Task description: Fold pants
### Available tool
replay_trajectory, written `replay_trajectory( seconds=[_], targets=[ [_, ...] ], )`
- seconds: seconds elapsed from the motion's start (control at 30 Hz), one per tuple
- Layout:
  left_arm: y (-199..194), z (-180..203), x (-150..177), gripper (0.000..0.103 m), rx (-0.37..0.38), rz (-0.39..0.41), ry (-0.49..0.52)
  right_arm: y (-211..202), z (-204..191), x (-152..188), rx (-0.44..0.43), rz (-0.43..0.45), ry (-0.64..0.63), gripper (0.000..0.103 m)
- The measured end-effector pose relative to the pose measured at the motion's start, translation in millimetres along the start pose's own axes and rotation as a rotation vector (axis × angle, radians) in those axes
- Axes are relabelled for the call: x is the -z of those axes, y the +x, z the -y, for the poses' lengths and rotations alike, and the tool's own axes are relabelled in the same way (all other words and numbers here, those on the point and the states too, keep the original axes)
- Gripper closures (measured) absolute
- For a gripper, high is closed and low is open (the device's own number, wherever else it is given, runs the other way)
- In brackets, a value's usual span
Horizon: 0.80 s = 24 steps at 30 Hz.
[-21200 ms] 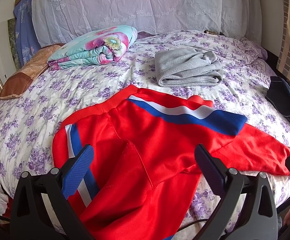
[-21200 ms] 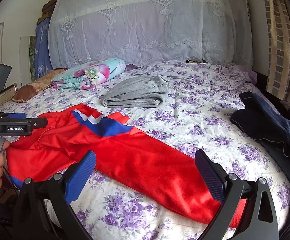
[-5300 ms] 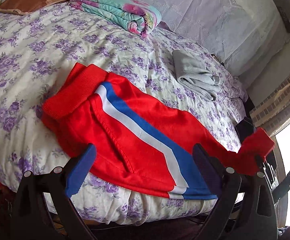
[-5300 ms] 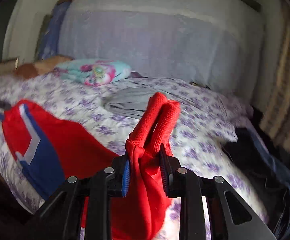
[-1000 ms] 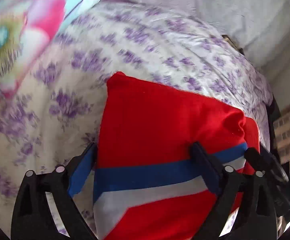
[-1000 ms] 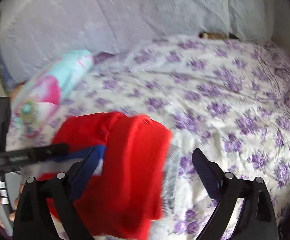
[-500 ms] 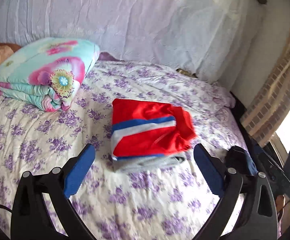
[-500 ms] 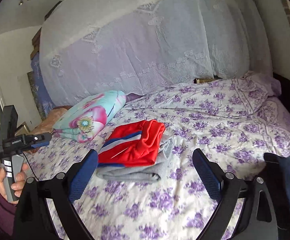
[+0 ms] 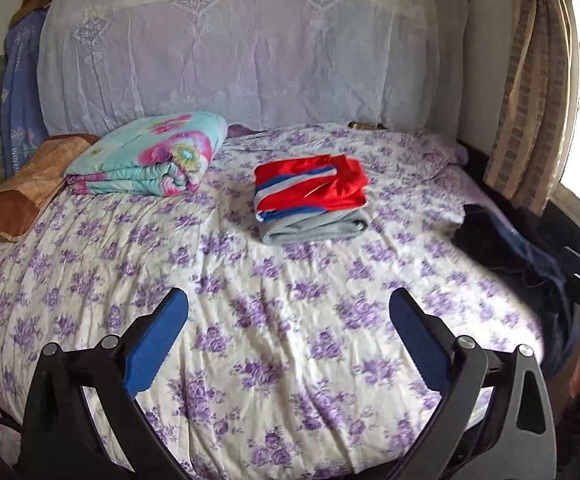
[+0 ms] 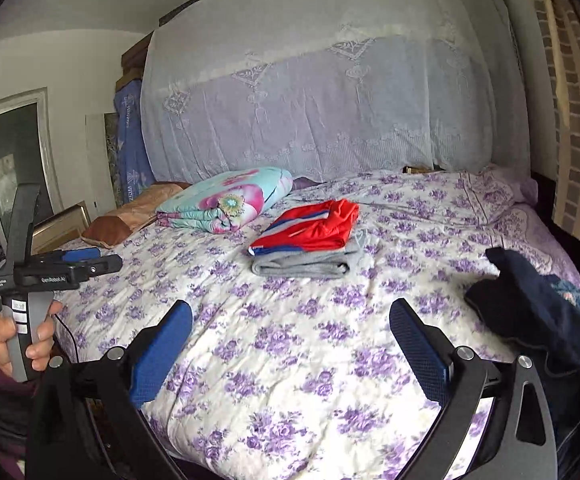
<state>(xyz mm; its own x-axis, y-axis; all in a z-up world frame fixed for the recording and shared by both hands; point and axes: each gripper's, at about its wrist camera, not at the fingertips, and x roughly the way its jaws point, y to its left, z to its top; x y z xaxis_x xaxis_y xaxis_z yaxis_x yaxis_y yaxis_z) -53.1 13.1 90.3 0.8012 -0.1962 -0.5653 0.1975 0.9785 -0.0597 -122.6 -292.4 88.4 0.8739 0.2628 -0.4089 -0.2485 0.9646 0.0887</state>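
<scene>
The red pants with a blue and white stripe (image 9: 310,188) lie folded on top of a folded grey garment (image 9: 314,230) near the middle back of the bed; the stack also shows in the right wrist view (image 10: 310,228). My left gripper (image 9: 287,340) is open and empty, held well back over the near part of the bed. My right gripper (image 10: 290,344) is open and empty, also far from the stack. The left gripper's body (image 10: 49,270) shows in a hand at the left of the right wrist view.
A dark blue garment (image 10: 538,312) lies heaped at the bed's right edge, also in the left wrist view (image 9: 522,240). A folded floral quilt (image 9: 149,156) and a brown pillow (image 9: 21,196) sit at the back left. The floral sheet (image 9: 249,300) covers the bed. A curtain (image 9: 530,100) hangs at the right.
Both grippers have pulled back from the stack toward the foot of the bed. The folded red pants stay on the grey garment.
</scene>
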Motion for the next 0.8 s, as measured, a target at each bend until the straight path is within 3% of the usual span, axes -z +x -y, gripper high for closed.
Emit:
replay_trajectory(
  seconds=[0.07,0.13,0.23,0.37,0.57,0.8],
  targets=[
    [18,3,28,0.005,-0.047,-0.013,0.012,15,-5,30,0.042,0.019,0.007,0.004],
    [33,1,49,0.005,-0.064,-0.031,-0.008,35,-9,57,0.179,0.014,-0.017,0.004],
    [50,-2,64,0.005,-0.105,-0.055,-0.023,63,-9,81,0.29,-0.061,-0.043,0.004],
    [50,-10,68,0.005,-0.178,-0.034,-0.029,64,7,80,0.292,-0.05,0.042,0.004],
    [50,-23,63,0.005,-0.203,-0.035,-0.067,63,24,73,0.35,-0.019,0.059,0.004],
    [58,-26,60,0.005,-0.23,-0.066,-0.064,66,27,71,0.346,-0.023,0.06,0.004]
  ],
)
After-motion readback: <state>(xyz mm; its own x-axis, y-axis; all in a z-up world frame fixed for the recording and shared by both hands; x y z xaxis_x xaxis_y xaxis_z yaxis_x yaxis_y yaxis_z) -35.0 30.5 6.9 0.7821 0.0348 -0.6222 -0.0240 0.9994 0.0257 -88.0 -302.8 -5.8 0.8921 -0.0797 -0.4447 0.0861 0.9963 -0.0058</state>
